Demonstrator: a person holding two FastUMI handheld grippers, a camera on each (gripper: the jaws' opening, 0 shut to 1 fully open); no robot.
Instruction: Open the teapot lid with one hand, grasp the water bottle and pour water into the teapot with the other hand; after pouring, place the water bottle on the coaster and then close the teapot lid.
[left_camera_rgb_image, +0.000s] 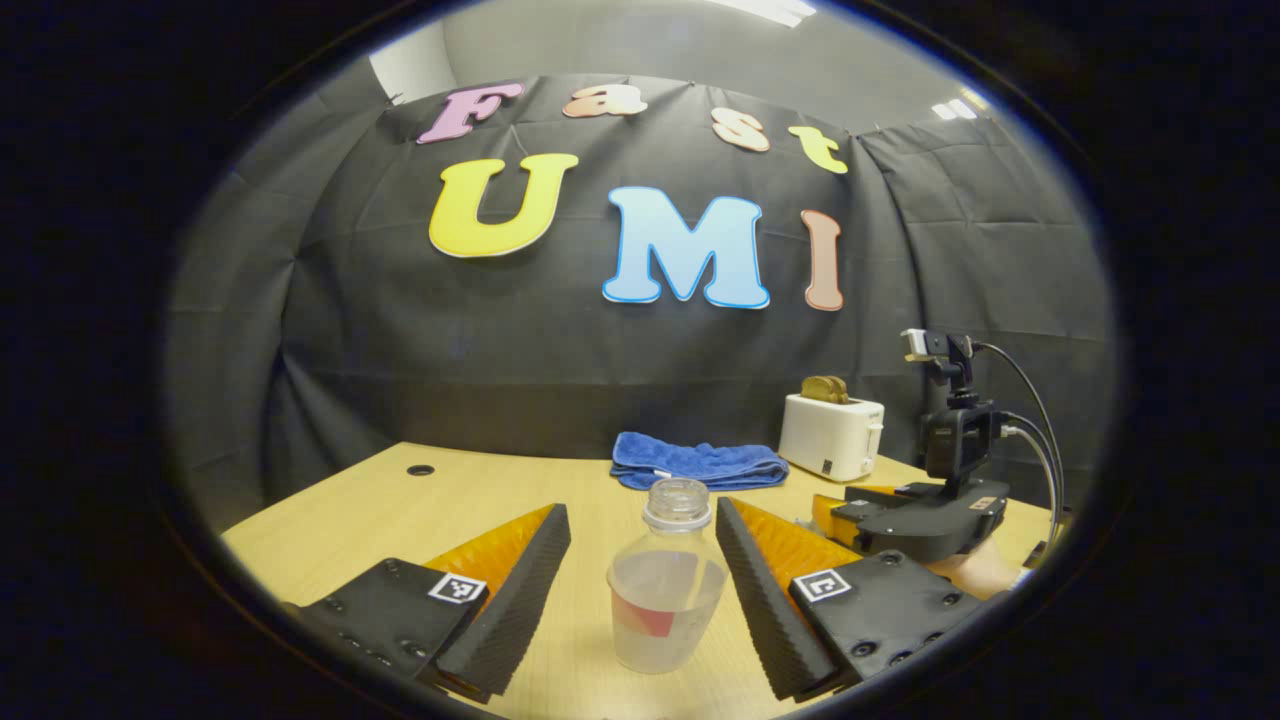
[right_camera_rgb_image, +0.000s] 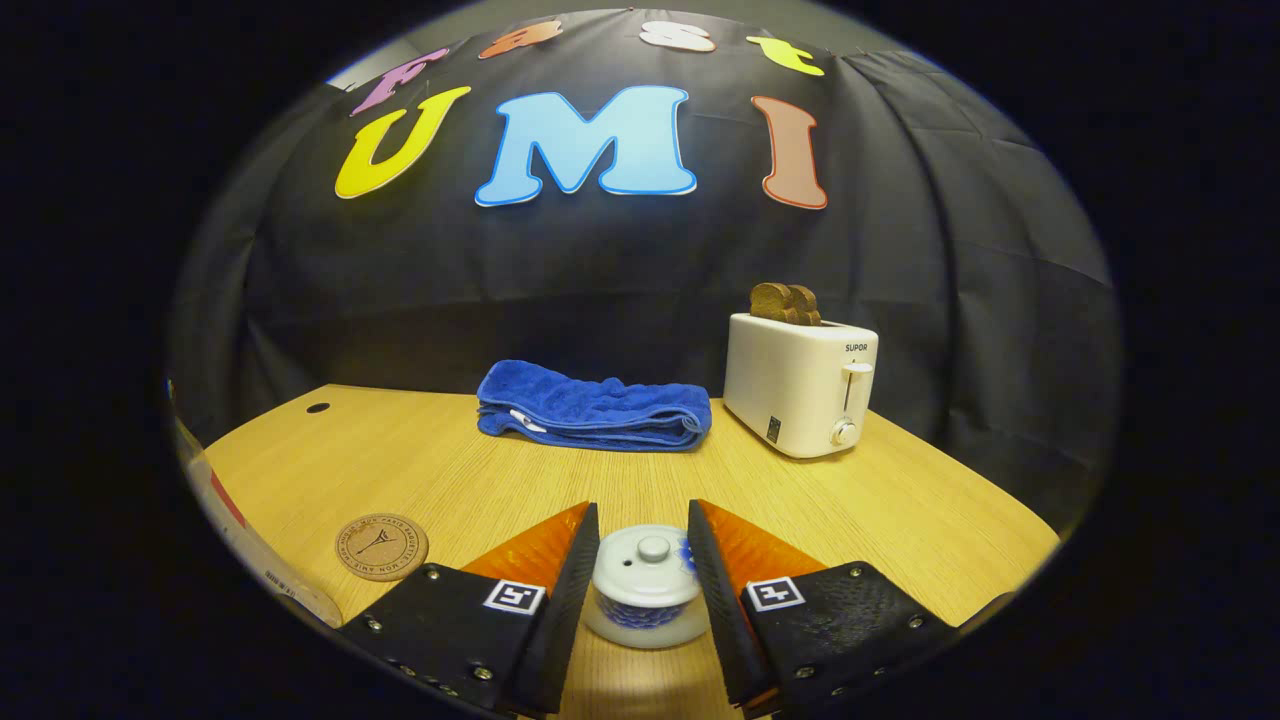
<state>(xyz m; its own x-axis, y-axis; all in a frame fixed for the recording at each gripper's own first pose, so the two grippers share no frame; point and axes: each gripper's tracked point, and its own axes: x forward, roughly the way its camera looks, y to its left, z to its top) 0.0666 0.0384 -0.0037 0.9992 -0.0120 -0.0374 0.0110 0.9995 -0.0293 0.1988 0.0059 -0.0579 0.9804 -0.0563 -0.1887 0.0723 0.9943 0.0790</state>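
Observation:
A clear water bottle (left_camera_rgb_image: 665, 590), uncapped and partly filled, stands on the table between the fingers of my left gripper (left_camera_rgb_image: 640, 508), which is open; its right finger is close to the bottle and a gap shows on the left. In the right gripper view a small white teapot (right_camera_rgb_image: 645, 615) with blue pattern sits with its knobbed lid (right_camera_rgb_image: 650, 568) on. My right gripper (right_camera_rgb_image: 642, 508) is open, its fingers flanking the lid closely and well clear of the knob. A round cork coaster (right_camera_rgb_image: 381, 546) lies to the teapot's left. The right gripper (left_camera_rgb_image: 920, 520) also appears beside the bottle.
A folded blue towel (right_camera_rgb_image: 595, 408) lies at the back of the wooden table (right_camera_rgb_image: 900, 510). A white toaster (right_camera_rgb_image: 800, 395) with toast in it stands at the back right. The bottle's edge (right_camera_rgb_image: 250, 560) shows at far left. A hand (left_camera_rgb_image: 975, 572) holds the right gripper.

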